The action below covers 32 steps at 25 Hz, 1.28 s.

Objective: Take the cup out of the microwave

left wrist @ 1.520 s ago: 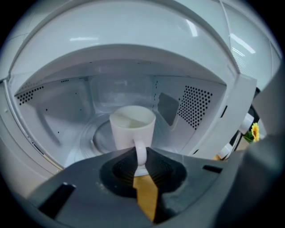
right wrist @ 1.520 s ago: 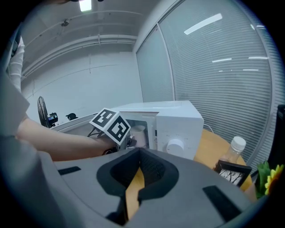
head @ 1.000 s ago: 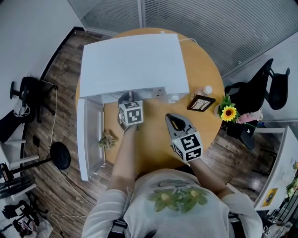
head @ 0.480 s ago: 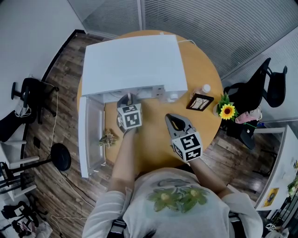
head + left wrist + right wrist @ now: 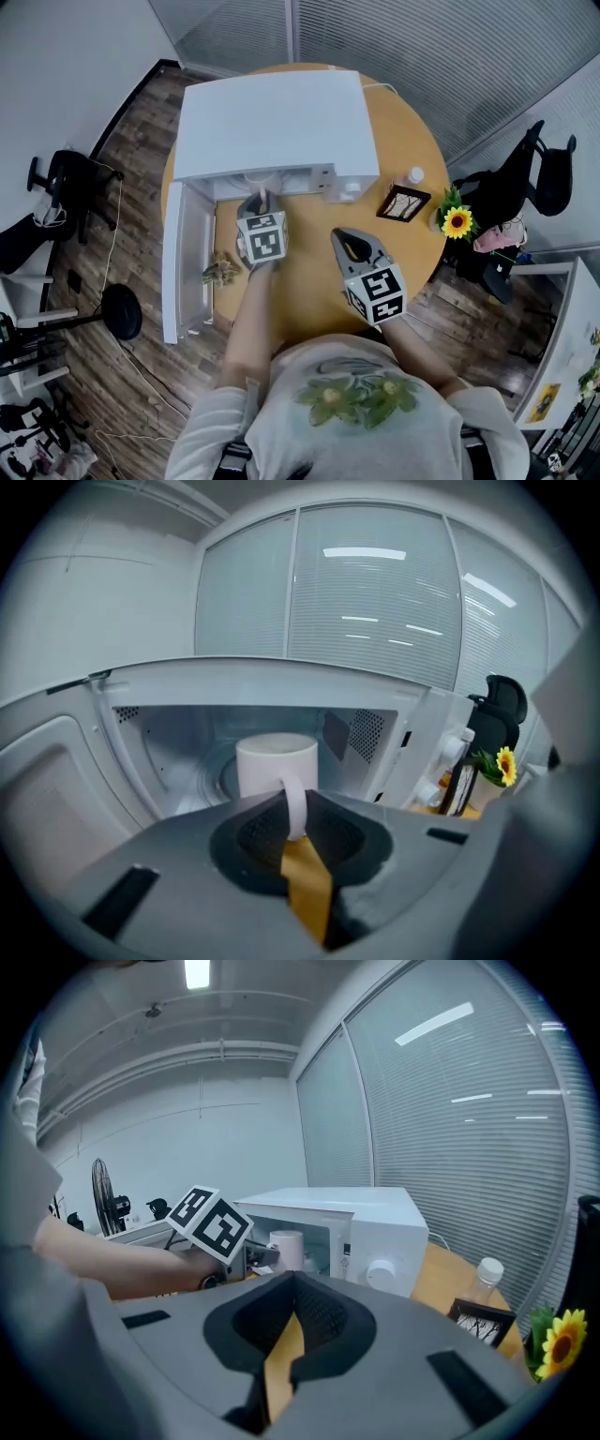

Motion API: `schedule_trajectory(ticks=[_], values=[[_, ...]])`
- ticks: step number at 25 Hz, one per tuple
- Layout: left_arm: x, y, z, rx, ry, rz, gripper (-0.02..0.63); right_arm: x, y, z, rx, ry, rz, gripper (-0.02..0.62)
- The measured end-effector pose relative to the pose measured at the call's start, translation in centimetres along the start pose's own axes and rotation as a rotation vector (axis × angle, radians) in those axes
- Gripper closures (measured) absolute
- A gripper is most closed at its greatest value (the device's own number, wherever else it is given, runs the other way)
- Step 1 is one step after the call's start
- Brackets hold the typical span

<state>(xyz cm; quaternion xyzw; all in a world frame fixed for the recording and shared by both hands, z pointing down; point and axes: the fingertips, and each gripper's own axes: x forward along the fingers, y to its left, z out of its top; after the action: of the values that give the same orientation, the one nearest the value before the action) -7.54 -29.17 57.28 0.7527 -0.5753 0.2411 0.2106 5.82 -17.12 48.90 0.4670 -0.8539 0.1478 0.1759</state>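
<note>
- Gripping the handle of the white ceramic cup, the left claw pinches it narrowly between its jaws.
- The cup is just inside the open front of the white box-shaped microwave on the round wooden bench.
- The right claw hangs over the bench, jaws together, holding nothing.

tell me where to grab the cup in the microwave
Grip the cup by its handle, coming from the open front of the microwave. The handle sticks out toward the opening, while the round body is wide and walled in. The left gripper is shut on that handle.
</note>
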Motion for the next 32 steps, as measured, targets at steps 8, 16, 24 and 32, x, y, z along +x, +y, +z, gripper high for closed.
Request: schedule_trajectory(ticks=[8, 16, 24, 32], values=[[-2.8, -0.2, -0.9, -0.002, -0.005, -0.004, 0.558, -0.9, 1.9, 0.5, -0.019, -0.020, 0.024, 0.578], [-5.5, -0.5, -1.8, -0.014, -0.033, -0.008, 0.558, -1.5, 3.1, 0.4, -0.029, -0.029, 0.039, 0.578], [-8.6, -0.9, -1.7, -0.013, -0.063, -0.018, 0.558, -2.0, 4.7, 0.1, -0.040, -0.032, 0.055, 0.578], [-12.0, -0.8, -2.2, -0.006, -0.098, -0.013, 0.558, -2.6, 5.8, 0.1, -0.044, -0.040, 0.060, 0.578]])
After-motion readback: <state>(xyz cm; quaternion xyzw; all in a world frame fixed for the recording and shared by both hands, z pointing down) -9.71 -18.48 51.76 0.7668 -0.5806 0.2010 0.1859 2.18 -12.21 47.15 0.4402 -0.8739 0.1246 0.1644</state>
